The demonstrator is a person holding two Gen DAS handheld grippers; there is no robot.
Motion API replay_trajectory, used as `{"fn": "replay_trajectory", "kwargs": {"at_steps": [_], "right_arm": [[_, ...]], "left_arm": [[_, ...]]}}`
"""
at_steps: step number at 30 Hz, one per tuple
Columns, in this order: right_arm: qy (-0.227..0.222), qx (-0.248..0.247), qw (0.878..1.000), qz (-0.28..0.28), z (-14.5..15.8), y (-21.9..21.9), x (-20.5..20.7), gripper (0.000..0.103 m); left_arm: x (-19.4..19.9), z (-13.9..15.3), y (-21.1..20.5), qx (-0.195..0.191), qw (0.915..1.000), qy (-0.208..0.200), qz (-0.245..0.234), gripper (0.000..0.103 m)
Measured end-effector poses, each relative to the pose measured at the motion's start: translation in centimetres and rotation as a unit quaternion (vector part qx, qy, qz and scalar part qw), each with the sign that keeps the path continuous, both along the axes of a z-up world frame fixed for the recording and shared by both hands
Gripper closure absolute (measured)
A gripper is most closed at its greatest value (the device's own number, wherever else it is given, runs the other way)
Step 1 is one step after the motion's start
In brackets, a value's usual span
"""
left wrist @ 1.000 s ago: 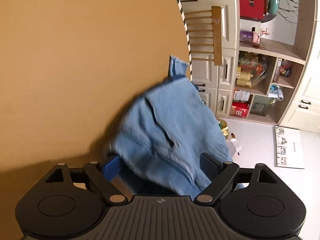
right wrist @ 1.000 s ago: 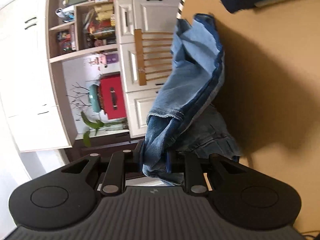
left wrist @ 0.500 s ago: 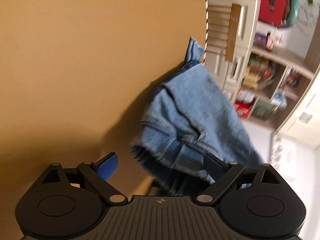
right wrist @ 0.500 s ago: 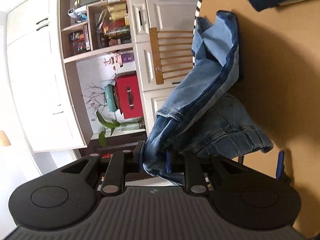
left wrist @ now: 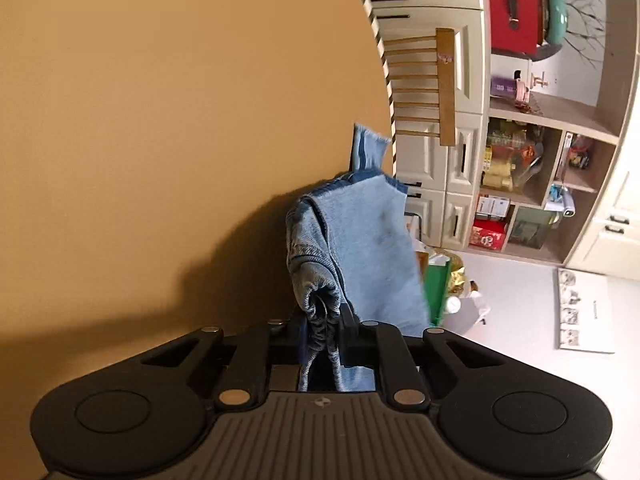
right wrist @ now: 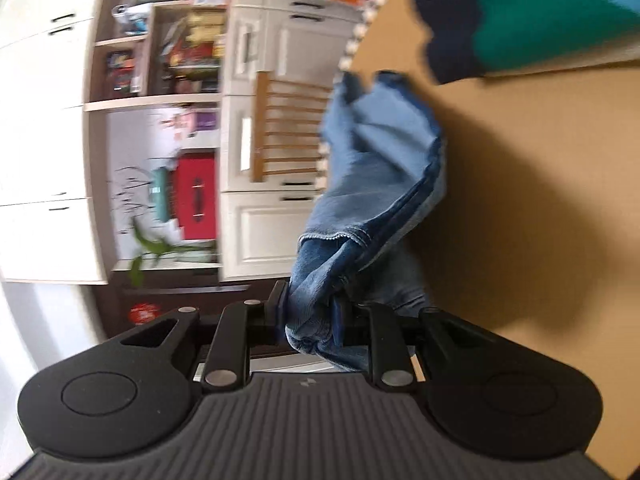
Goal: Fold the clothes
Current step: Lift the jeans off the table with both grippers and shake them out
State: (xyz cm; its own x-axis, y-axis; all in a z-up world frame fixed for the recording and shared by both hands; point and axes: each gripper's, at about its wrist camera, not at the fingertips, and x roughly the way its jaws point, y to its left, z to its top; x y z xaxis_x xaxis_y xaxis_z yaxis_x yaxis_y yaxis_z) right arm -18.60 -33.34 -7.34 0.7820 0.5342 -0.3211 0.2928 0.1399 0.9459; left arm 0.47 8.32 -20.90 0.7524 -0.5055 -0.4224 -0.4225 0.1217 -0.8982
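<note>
I am working both tools on a pair of faded blue denim jeans (left wrist: 360, 240) at the striped edge of the round tan tabletop (left wrist: 160, 140), my landmark here. My left gripper (left wrist: 324, 328) is closing its jaws, and they are already pinching a bunched fold of the denim, standing nearly together with the cloth squeezed between them. My right gripper (right wrist: 310, 316) is easing its jaws apart slightly, yet its fingers are clamping a thick wad of the same jeans (right wrist: 380, 168), hem seam showing just beyond the tips.

Seen from the right wrist camera, the jeans are stretching from the tool up along the tabletop (right wrist: 520, 200) rim, partly lying on the tan surface and partly hanging past its edge. A dark navy and teal garment (right wrist: 520, 12) is lying farther in on the tabletop, apart from the jeans. Beyond the table's edge a wooden slatted chair back (left wrist: 444, 84) is standing just beside the rim, with cream cabinets and open shelves (left wrist: 532, 184) behind it. That picture is blurring.
</note>
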Motion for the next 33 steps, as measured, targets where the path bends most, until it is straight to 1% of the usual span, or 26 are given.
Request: {"fn": "replay_trajectory", "kwargs": {"at_steps": [2,3,4,5,6,7,9,10,12,14,16,17,18,19,21,23,25,26,27,29,31,33], "right_arm": [[0.022,-0.023,0.999,-0.006,-2.1,-0.3,-0.7,0.075],[0.039,-0.034,0.999,-0.011,-3.4,-0.3,-1.1,0.068],[0.053,-0.039,0.998,-0.014,-4.7,-0.2,-1.4,0.064],[0.062,-0.04,0.997,-0.015,-6.0,-0.2,-1.7,0.058],[0.07,-0.042,0.997,-0.018,-7.2,0.0,-2.2,0.058],[0.078,-0.044,0.996,-0.022,-8.3,0.2,-2.7,0.058],[0.09,-0.033,0.995,-0.035,-10.1,0.5,-4.0,0.049],[0.09,-0.024,0.995,-0.042,-10.8,0.7,-4.6,0.049],[0.082,-0.014,0.995,-0.049,-11.6,1.1,-5.7,0.044],[0.073,-0.017,0.996,-0.047,-12.0,1.6,-6.5,0.039],[0.056,-0.013,0.997,-0.045,-12.4,2.2,-7.3,0.035],[0.046,-0.014,0.998,-0.043,-12.4,2.6,-7.5,0.031],[0.035,-0.018,0.998,-0.039,-12.1,3.0,-7.6,0.025],[0.023,-0.026,0.999,-0.031,-11.9,3.5,-7.5,0.022],[-0.005,-0.05,0.999,-0.009,-11.6,4.6,-7.2,0.011],[-0.028,-0.062,0.998,-0.002,-11.5,5.5,-6.6,0.009],[-0.049,-0.065,0.997,-0.01,-11.2,5.9,-5.9,0.014],[-0.065,-0.068,0.995,-0.017,-10.8,5.9,-5.8,0.042],[-0.075,-0.08,0.994,-0.018,-10.2,5.8,-5.7,0.073],[-0.086,-0.097,0.992,-0.003,-8.6,6.0,-5.4,0.076],[-0.089,-0.119,0.989,0.025,-6.7,6.1,-5.0,0.077],[-0.079,-0.151,0.984,0.044,-4.7,6.2,-4.2,0.077]], "left_arm": [[0.4,1.2,0.2,0.018,0.9998,-0.006,-0.005,0.09],[0.2,2.0,0.1,0.03,0.9994,-0.013,-0.012,0.09],[-1.1,2.9,0.3,0.043,0.9986,-0.019,-0.022,0.09],[-1.2,3.8,-0.1,0.056,0.9976,-0.023,-0.032,0.09],[-1.2,4.5,-0.5,0.064,0.9966,-0.026,-0.044,0.09],[-2.3,4.9,-0.5,0.067,0.9959,-0.027,-0.054,0.09],[-3.1,6.2,-0.9,0.076,0.9944,-0.031,-0.066,0.09],[-3.1,6.7,-1.2,0.078,0.9938,-0.034,-0.072,0.09],[-3.0,7.7,-1.6,0.082,0.9924,-0.04,-0.083,0.09],[-3.2,8.3,-2.0,0.081,0.9916,-0.044,-0.091,0.09],[-3.9,8.9,-2.0,0.076,0.9909,-0.048,-0.1,0.09],[-3.8,9.2,-2.1,0.075,0.9904,-0.051,-0.104,0.09],[-3.7,9.5,-2.2,0.074,0.99,-0.055,-0.107,0.09],[-3.6,9.9,-2.4,0.073,0.9895,-0.058,-0.111,0.09],[-3.6,10.4,-2.5,0.07,0.9887,-0.063,-0.116,0.09],[-3.7,10.6,-2.4,0.065,0.9886,-0.066,-0.119,0.09],[-3.9,10.7,-2.1,0.057,0.9894,-0.065,-0.117,0.09],[-4.1,10.7,-1.9,0.056,0.9899,-0.064,-0.113,0.09],[-4.2,10.7,-1.6,0.054,0.9905,-0.063,-0.11,0.09],[-4.6,10.8,-0.6,0.055,0.9913,-0.065,-0.1,0.09],[-4.9,11.2,0.3,0.069,0.9903,-0.072,-0.097,0.09],[-5.1,12.0,1.0,0.11,0.9855,-0.076,-0.104,0.09]]}}
